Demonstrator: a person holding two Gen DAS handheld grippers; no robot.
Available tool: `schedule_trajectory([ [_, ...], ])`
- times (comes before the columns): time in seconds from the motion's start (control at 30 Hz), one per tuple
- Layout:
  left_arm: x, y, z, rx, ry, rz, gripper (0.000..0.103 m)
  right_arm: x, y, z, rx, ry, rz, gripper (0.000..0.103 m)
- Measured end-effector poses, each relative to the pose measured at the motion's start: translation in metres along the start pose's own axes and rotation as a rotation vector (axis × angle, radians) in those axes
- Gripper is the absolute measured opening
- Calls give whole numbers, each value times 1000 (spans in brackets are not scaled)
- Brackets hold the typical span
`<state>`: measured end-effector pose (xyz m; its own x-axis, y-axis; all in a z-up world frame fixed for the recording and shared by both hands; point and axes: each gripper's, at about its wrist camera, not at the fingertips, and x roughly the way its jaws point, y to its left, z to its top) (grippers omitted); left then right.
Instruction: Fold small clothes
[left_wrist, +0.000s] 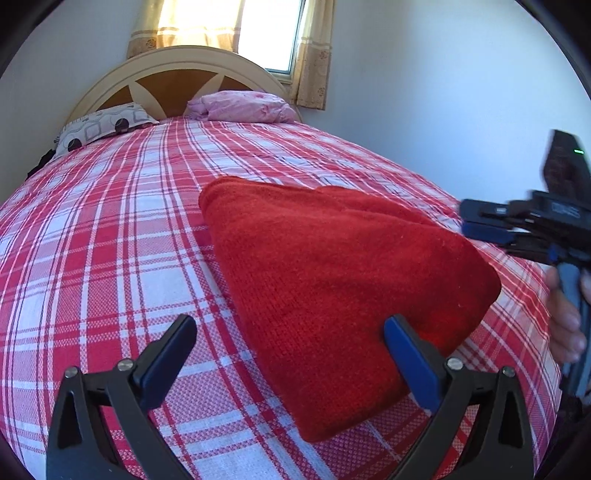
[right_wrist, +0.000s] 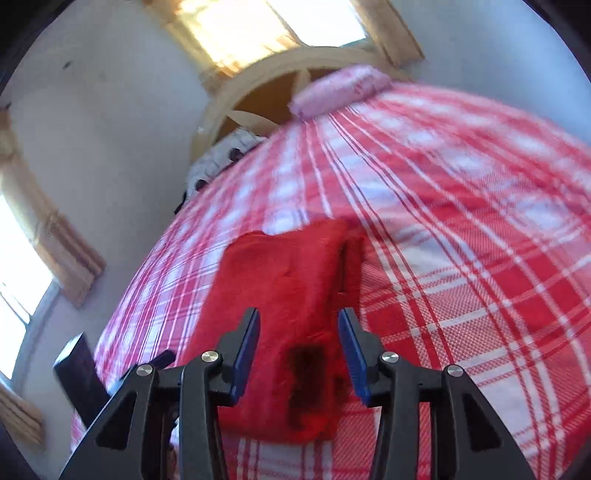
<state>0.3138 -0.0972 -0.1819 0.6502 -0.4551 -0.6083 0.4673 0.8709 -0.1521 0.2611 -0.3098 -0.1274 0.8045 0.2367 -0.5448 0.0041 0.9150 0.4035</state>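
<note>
The folded red garment (left_wrist: 332, 280) lies on the bed (left_wrist: 110, 240), its long axis running away toward the headboard. The left hand-held gripper (left_wrist: 291, 332) is wide open and empty, right finger just beside the near edge. The right hand-held gripper (right_wrist: 299, 332) hovers over it, partly open, holding nothing.

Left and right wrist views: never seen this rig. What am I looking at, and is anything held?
No robot: a person holds a two-finger gripper in each hand, each with a fisheye camera looking along its fingers. The left gripper shows in its own view, jaws wide open over a folded red garment on a plaid bedspread. The right gripper is open too, above the same garment; its view is motion-blurred. It also shows at the left view's right edge. Neither grips anything. Two pillows lie by the headboard.
</note>
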Motion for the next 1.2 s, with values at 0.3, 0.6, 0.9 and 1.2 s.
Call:
schedule_trajectory([
  [0.3, 5, 3, 0, -7, 33, 15, 103, 27, 39, -34, -235, 144, -109, 34],
  [0.6, 10, -1, -2, 10, 75, 11, 103, 39, -3, -58, -156, 209, -151, 27],
  [0.9, 8, 1, -1, -3, 70, 10, 103, -10, 41, -16, -244, 6, -182, 39],
  [1.2, -16, 7, -1, -34, -43, 19, 103, 64, 65, -5, -317, 153, -129, 40],
])
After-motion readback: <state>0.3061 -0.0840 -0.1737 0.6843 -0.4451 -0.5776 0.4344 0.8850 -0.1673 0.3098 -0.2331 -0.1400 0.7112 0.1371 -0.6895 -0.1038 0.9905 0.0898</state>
